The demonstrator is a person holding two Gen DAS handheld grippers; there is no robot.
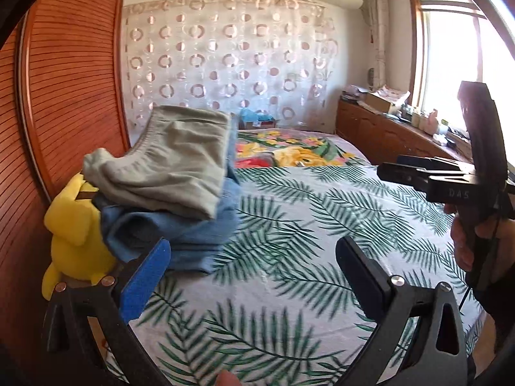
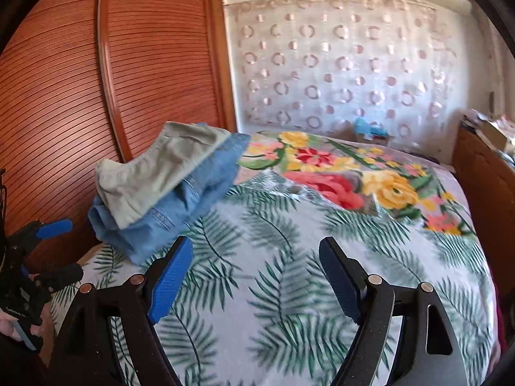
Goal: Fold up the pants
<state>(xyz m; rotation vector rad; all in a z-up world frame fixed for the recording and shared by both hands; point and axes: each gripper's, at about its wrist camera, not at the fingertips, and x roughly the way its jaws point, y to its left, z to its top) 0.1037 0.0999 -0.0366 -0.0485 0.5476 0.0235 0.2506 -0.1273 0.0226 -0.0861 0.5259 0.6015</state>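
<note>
Folded grey-green pants [image 1: 167, 160] lie on top of folded blue jeans [image 1: 180, 234] in a stack at the left side of the bed, next to the wooden wardrobe. The stack also shows in the right wrist view, grey pants [image 2: 154, 167] over jeans [image 2: 180, 206]. My left gripper [image 1: 254, 270] is open and empty, just right of and in front of the stack. My right gripper [image 2: 257, 273] is open and empty above the leaf-print cover. It also shows from the side in the left wrist view [image 1: 418, 170], and the left gripper shows at the left edge of the right wrist view [image 2: 54, 247].
The bed has a leaf-print cover [image 1: 305, 225] and a floral blanket [image 2: 347, 173] further back. A yellow plush toy [image 1: 74, 234] sits left of the stack. The slatted wooden wardrobe [image 2: 128, 74] stands at left. A wooden cabinet [image 1: 386, 128] with clutter stands under the window at right.
</note>
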